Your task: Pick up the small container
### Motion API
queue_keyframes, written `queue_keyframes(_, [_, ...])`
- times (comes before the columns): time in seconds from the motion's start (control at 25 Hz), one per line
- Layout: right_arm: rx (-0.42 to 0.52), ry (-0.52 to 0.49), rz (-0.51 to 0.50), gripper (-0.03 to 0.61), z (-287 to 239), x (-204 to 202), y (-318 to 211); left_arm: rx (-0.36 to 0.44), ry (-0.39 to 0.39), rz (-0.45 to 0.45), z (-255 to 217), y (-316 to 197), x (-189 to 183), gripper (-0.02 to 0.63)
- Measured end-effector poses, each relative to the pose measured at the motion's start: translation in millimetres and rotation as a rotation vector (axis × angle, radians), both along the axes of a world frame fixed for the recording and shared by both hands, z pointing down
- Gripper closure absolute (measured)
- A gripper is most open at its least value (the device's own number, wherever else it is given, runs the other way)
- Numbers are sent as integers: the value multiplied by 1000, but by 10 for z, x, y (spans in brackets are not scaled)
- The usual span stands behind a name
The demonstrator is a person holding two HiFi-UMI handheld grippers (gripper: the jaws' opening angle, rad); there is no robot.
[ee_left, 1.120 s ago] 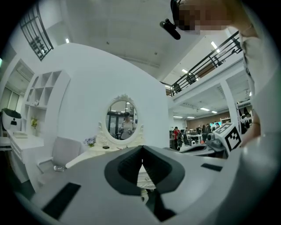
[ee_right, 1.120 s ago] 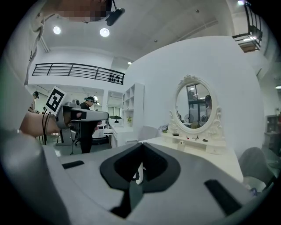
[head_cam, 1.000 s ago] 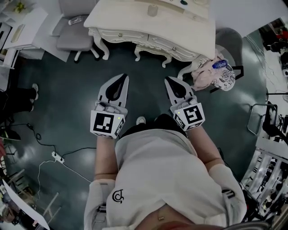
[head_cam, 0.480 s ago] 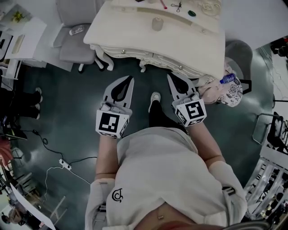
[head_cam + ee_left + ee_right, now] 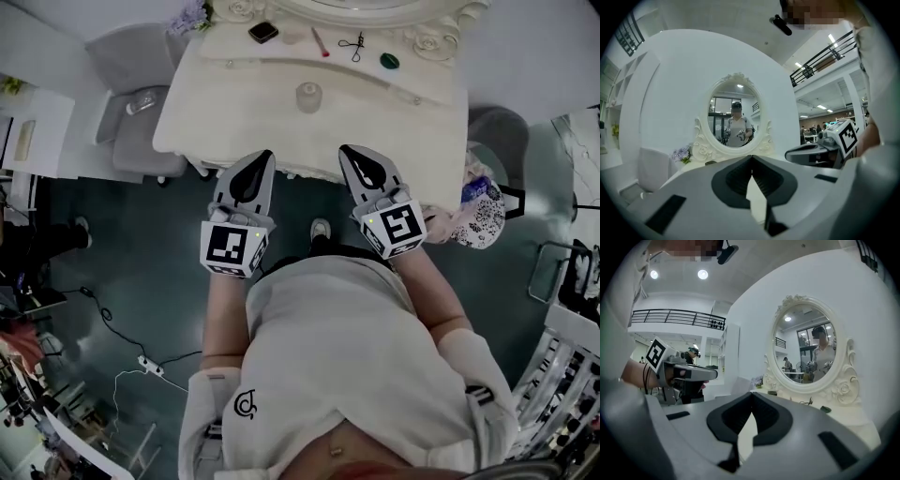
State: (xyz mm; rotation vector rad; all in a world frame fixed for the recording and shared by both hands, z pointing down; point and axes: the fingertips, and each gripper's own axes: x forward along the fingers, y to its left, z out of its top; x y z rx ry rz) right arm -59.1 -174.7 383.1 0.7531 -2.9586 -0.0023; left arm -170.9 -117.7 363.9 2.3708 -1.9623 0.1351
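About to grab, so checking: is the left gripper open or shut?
Shut. The left gripper shows its jaw tips touching in its own view, nothing between them.

- No word or number can be read anywhere.
- On the white shirt (image 5: 328, 347): a small dark emblem (image 5: 246, 409), curled like a C.
- The cube (image 5: 232, 248) on the left gripper (image 5: 265, 155) and the one on the right gripper (image 5: 345, 150): black-and-white square markers, no letters.
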Motion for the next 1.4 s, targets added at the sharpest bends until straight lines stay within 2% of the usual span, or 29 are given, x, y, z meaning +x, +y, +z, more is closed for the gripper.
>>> queue_keyframes(0.28, [-50,28,36,572,164,-128,-467,-57,65,7,334,-650,-190,582])
queue_keyframes(0.32, [-61,33,47,572,194,-143,-520,-71,71,26,399,-733,-193,559])
queue_keyframes(0.44, [-92,50,91,572,285,-200,-698,-133,69,108,639,-983,-192,432])
queue_keyframes(0.6, [-120,69,171,572,370,-297,-956,-210,38,200,965,-1299,-260,317])
queue_keyframes(0.76, [-160,69,250,571,486,-320,-1174,-251,-12,271,1249,-1617,-263,247])
queue_keyframes(0.92, [-188,67,301,572,671,-343,-1304,-291,-10,339,1601,-1844,-192,206])
queue_keyframes(1.04, [-178,102,310,572,763,-378,-1402,-322,-22,361,1852,-2026,-158,187])
queue_keyframes(1.24, [-175,125,342,572,924,-377,-1510,-376,-51,409,2179,-2195,-65,179])
queue_keyframes(1.4, [-187,132,366,572,1017,-344,-1578,-379,-67,425,2261,-2318,4,179])
